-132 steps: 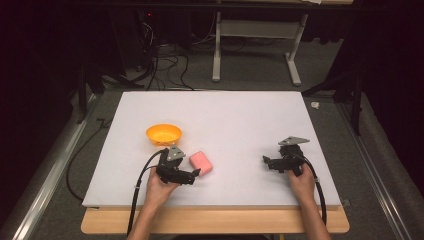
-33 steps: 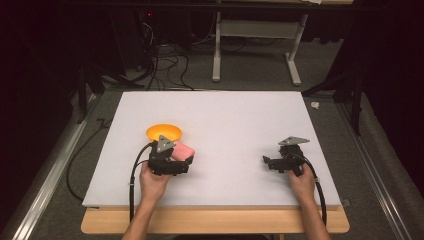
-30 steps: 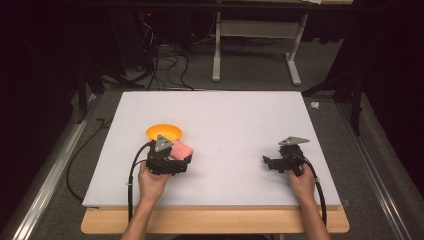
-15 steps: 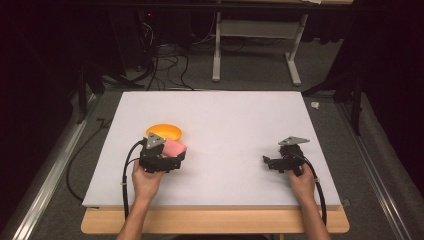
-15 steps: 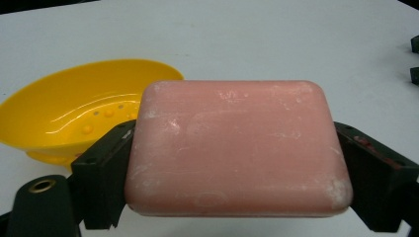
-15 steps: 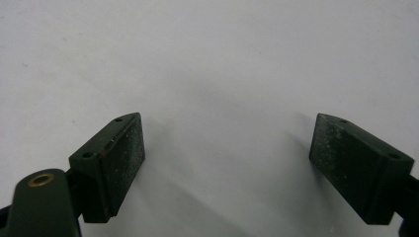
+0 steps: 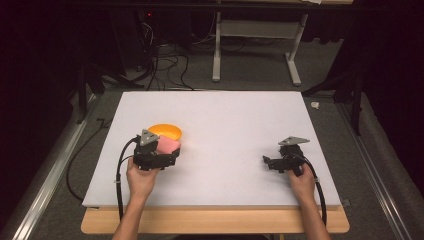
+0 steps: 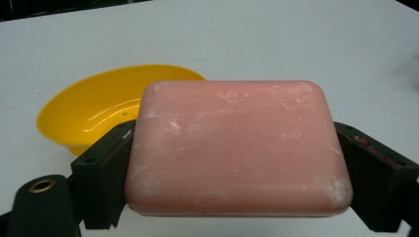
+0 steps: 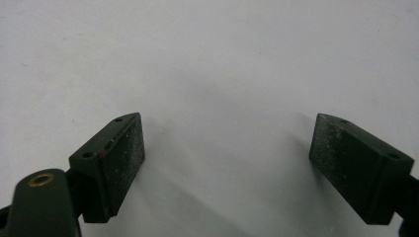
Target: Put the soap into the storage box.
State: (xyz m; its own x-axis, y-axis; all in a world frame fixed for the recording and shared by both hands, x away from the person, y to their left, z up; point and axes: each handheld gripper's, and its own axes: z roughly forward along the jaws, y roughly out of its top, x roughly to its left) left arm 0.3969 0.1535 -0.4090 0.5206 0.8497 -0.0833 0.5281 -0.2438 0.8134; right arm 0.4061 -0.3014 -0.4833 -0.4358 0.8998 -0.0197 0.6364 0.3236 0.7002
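White board [image 7: 225, 125] sits on a wooden table; you see the wood edge [image 7: 215, 221] along your side. Behind it, grey carpet floor [image 7: 250, 75] with a tangle of black cables [image 7: 162, 67] at back left. White table frame legs [image 7: 216, 50] stand on the floor beyond the far edge. Small white scrap [image 7: 315, 105] lies on the floor off the far right corner. Metal rail [image 7: 47, 175] runs along your left.

The pink soap bar [image 8: 237, 148] is rectangular with rounded corners and whitish scuffs. It is held flat, raised over the white surface [image 7: 235, 130], just beside the shallow yellow dish [image 8: 99, 111], which stands upright.
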